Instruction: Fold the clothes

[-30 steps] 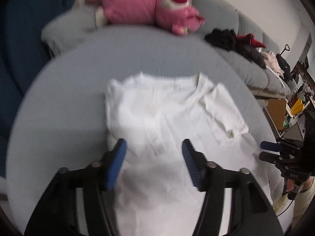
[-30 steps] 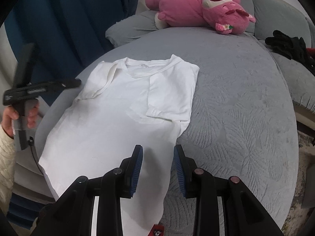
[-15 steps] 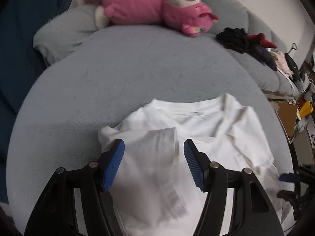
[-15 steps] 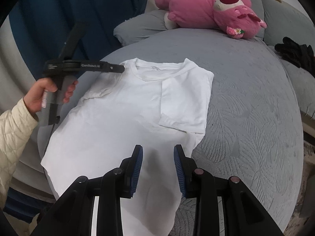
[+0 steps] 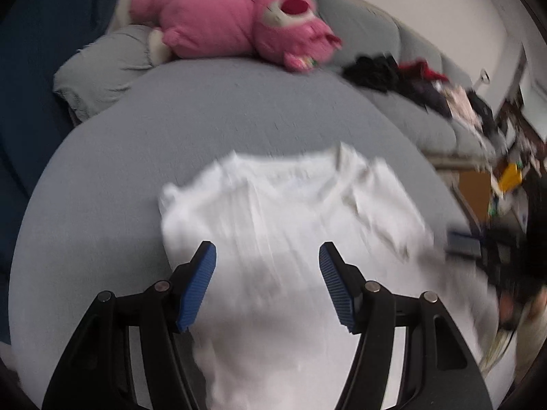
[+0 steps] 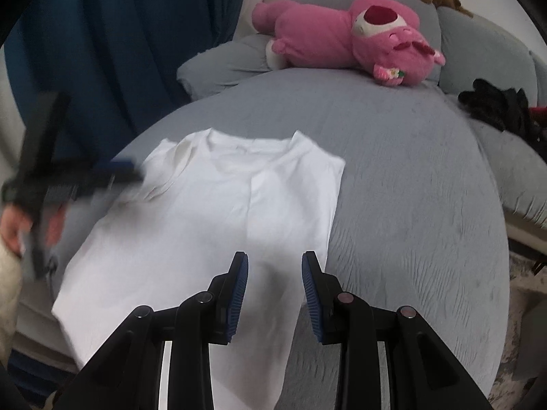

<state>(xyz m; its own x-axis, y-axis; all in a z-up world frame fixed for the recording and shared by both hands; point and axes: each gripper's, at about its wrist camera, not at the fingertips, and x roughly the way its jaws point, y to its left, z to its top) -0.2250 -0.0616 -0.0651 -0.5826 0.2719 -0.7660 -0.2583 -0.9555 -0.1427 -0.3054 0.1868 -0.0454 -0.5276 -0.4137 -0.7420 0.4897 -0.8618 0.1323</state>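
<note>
Right wrist view: the right gripper (image 6: 274, 285) hovers over the lower part of the white T-shirt (image 6: 212, 215), jaws parted with nothing between the pads. The T-shirt lies flat on the grey bed (image 6: 410, 188), toward its left edge, with its hem at the near edge and its collar pointing to the far edge. At that left edge, the left gripper (image 6: 116, 174) — blurred — sits at the sleeve; in the left wrist view its jaws (image 5: 266, 275) stand wide apart, released, above the cloth. Along the far edge lie a pink plush toy (image 6: 345, 41) and dark clothes (image 6: 495, 109).
</note>
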